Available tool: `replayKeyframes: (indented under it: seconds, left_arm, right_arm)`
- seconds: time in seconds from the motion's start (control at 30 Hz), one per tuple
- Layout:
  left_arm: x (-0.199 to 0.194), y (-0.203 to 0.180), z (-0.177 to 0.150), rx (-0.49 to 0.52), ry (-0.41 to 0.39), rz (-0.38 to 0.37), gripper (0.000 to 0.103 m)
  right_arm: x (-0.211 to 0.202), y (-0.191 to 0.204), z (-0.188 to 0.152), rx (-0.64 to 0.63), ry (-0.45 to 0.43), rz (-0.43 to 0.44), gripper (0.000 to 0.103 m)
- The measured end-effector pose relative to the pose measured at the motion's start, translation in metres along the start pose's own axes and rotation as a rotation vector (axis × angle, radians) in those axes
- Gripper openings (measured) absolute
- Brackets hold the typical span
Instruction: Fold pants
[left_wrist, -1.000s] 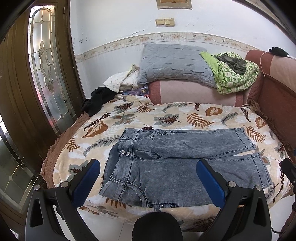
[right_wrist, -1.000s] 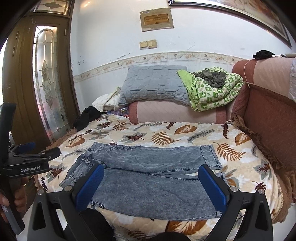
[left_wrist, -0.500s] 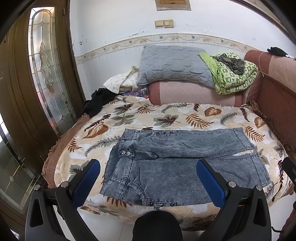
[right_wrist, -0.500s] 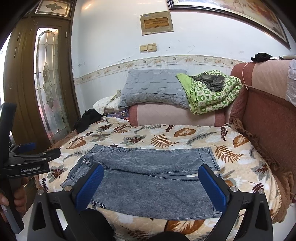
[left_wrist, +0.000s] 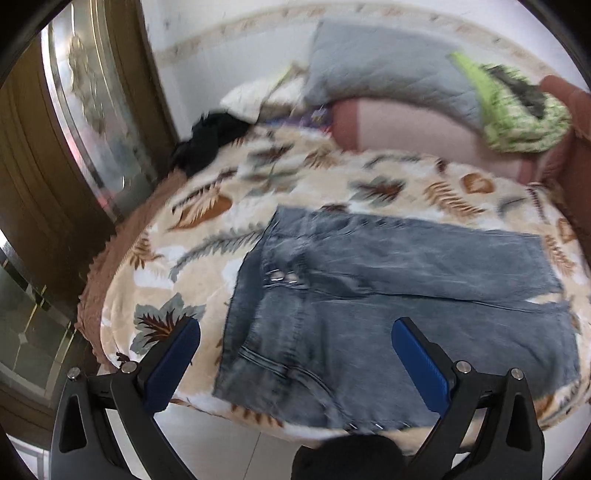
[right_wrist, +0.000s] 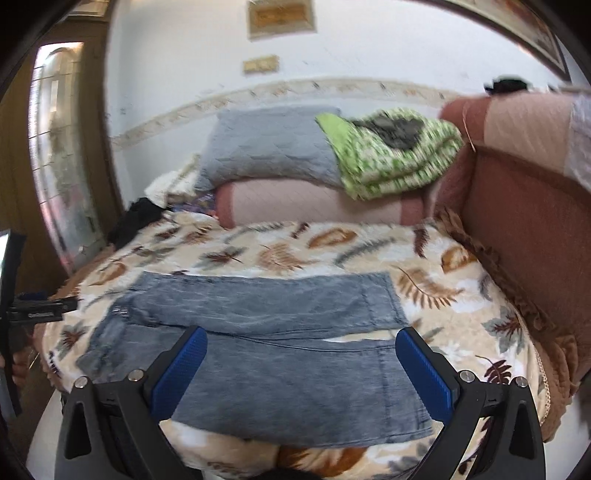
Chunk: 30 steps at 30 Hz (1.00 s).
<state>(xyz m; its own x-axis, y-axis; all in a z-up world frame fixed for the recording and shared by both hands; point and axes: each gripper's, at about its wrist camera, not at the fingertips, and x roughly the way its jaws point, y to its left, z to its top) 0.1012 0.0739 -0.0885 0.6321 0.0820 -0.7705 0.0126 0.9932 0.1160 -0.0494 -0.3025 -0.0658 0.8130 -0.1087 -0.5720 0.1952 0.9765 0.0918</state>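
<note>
Grey-blue denim pants (left_wrist: 388, 299) lie flat on a leaf-print blanket (left_wrist: 177, 258), waist to the left and leg hems to the right. My left gripper (left_wrist: 295, 347) hangs open above the near waist area, nothing between its blue pads. In the right wrist view the same pants (right_wrist: 280, 350) spread across the bed with both legs side by side. My right gripper (right_wrist: 301, 363) is open over the near leg, apart from the cloth. The left gripper (right_wrist: 37, 314) shows at that view's left edge, held by a hand.
A grey pillow (right_wrist: 269, 147) and a green checked blanket (right_wrist: 391, 151) rest on a pink bolster at the back. Dark clothing (left_wrist: 210, 140) lies at the bed's far left. A brown padded headboard (right_wrist: 524, 236) runs along the right. A glass-panelled wooden door (left_wrist: 85, 122) stands left.
Both grippers have moved forward and tilted down toward the pants, which now look larger and closer. Both views are motion-blurred. The pants have not moved.
</note>
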Motion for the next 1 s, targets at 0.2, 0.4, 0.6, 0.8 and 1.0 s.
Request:
replayKeyframes:
  seconds: [0.2,0.4,0.6,0.8,1.0]
  left_arm:
    - [0.088,0.032,0.053,-0.040,0.123,0.020,0.103]
    - [0.158,0.061,0.104,-0.096,0.209,0.026,0.103]
    - [0.216,0.078,0.142,-0.189,0.286,0.001,0.103]
    - [0.270,0.051,0.162,-0.187,0.366,-0.044,0.103]
    - [0.317,0.022,0.164,-0.148,0.430,-0.106,0.072]
  right_arm:
    - [0.095,-0.083,0.034,0.191,0.133,0.024,0.103]
    - [0.199,-0.140,0.049,0.410,0.263,0.068,0.103]
    - [0.272,-0.161,0.059,0.481,0.325,0.058,0.103]
    - [0.311,-0.168,0.072,0.478,0.343,0.043,0.103]
    - [0.335,-0.185,0.083,0.488,0.357,0.042,0.103]
